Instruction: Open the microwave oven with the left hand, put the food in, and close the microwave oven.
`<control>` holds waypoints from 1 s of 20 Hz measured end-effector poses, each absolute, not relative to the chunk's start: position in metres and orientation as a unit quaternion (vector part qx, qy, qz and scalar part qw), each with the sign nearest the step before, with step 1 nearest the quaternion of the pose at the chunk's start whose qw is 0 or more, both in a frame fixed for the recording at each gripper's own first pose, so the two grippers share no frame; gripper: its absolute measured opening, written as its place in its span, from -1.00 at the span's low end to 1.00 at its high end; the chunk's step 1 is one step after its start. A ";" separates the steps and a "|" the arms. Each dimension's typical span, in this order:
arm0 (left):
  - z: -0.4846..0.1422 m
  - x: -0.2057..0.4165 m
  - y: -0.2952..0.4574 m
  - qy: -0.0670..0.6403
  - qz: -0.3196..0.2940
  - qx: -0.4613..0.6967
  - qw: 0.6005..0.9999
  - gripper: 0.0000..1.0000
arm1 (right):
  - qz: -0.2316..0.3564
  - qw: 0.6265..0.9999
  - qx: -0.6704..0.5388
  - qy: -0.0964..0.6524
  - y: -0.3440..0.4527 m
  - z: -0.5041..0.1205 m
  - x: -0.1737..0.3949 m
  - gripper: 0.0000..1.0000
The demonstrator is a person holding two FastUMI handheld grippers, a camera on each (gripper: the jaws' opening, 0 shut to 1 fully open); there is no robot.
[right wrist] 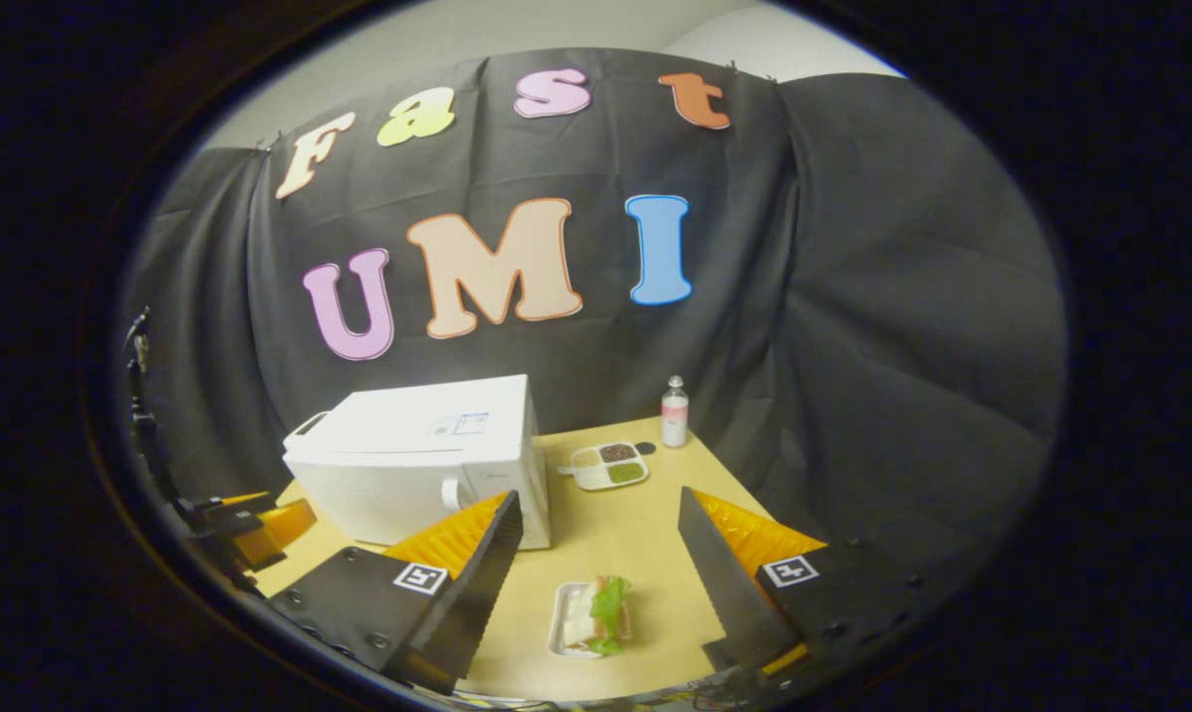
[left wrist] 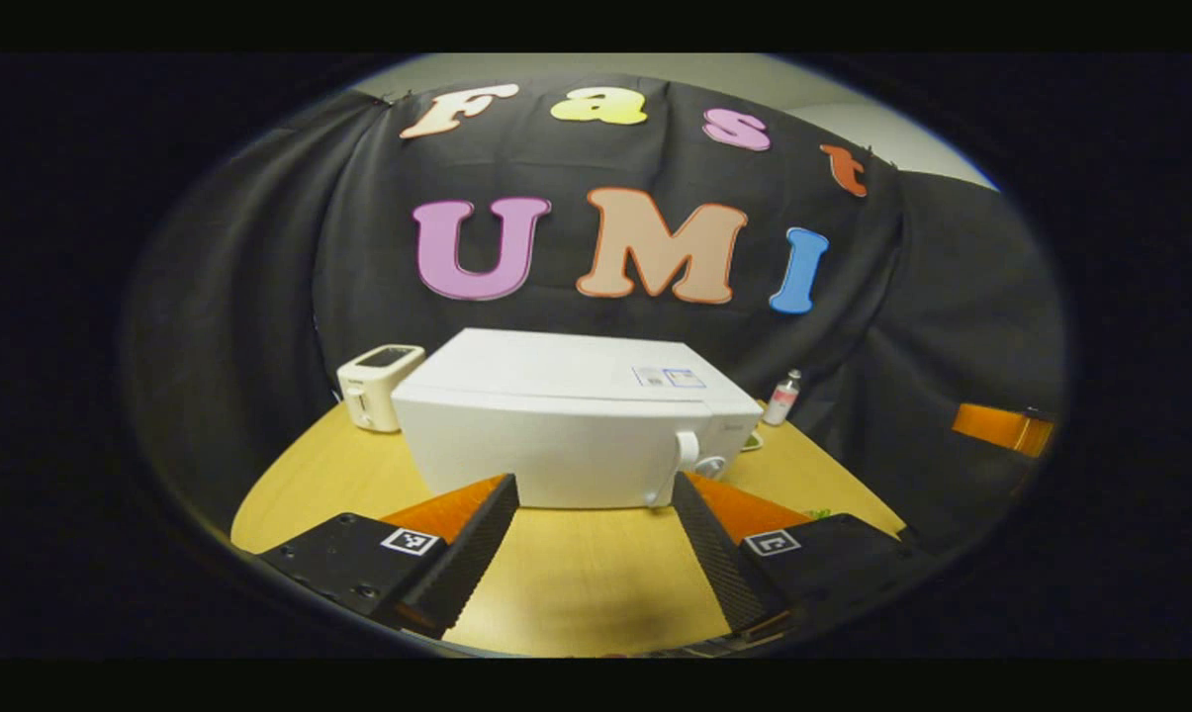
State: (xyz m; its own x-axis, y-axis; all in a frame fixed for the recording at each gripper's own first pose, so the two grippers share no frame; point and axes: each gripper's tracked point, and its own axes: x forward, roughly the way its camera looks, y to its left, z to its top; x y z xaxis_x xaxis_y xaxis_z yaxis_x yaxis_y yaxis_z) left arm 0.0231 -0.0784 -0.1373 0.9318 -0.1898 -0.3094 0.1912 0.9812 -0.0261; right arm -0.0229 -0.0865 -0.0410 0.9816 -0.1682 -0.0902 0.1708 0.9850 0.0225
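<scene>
Black cloth hangs behind a round wooden worktop (left wrist: 576, 583) that spreads across the lower half of both views. Largest on it is the white microwave (left wrist: 566, 420), at the centre of the left gripper view and at lower left of centre in the right gripper view; its door looks closed, with a white handle (left wrist: 687, 450) and a knob near its right edge. To its left in the left gripper view stands a white toaster (left wrist: 378, 386). In the right gripper view a divided tray (right wrist: 610, 465) with small portions lies right of the microwave, near centre frame, and a small bottle (right wrist: 674, 411) stands just behind it by the cloth. The food (right wrist: 591, 618), a sandwich with green leaves on a white dish, lies at bottom centre of the right gripper view, on the worktop between the fingers but below them and untouched. The left gripper (left wrist: 596, 494) is spread wide and empty, aimed at the microwave front and apart from it. The right gripper (right wrist: 600, 509) is likewise wide apart and holds nothing. By my judgement nothing of the task is done: the door remains to be opened, the food lifted and placed inside, the door closed.
</scene>
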 end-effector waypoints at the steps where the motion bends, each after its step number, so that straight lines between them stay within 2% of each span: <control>1: -0.149 0.025 -0.083 0.173 -0.101 -0.002 0.980 0.92 | -0.090 0.995 0.018 0.044 -0.091 -0.043 -0.026 0.83; 4: -0.184 0.034 -0.094 0.218 -0.107 -0.006 0.970 0.93 | -0.105 0.993 0.026 0.048 -0.105 -0.050 -0.034 0.83; 5: -0.193 0.038 -0.099 0.230 -0.109 -0.008 0.967 0.86 | -0.108 0.992 0.029 0.049 -0.110 -0.050 -0.035 0.83; 7: -0.213 0.043 -0.109 0.256 -0.112 -0.014 0.960 1.00 | -0.113 0.992 0.035 0.049 -0.118 -0.053 -0.039 0.84; 8: -0.224 0.044 -0.113 0.271 -0.112 -0.018 0.956 0.91 | -0.115 0.991 0.037 0.049 -0.124 -0.056 -0.040 0.84; 13: -0.262 0.067 -0.139 0.324 -0.114 -0.066 0.937 0.92 | -0.116 0.990 0.046 0.057 -0.150 -0.068 -0.044 0.84; 20: -0.282 0.115 -0.165 0.337 -0.107 -0.094 0.930 0.90 | -0.111 0.990 0.048 0.073 -0.184 -0.082 -0.035 0.84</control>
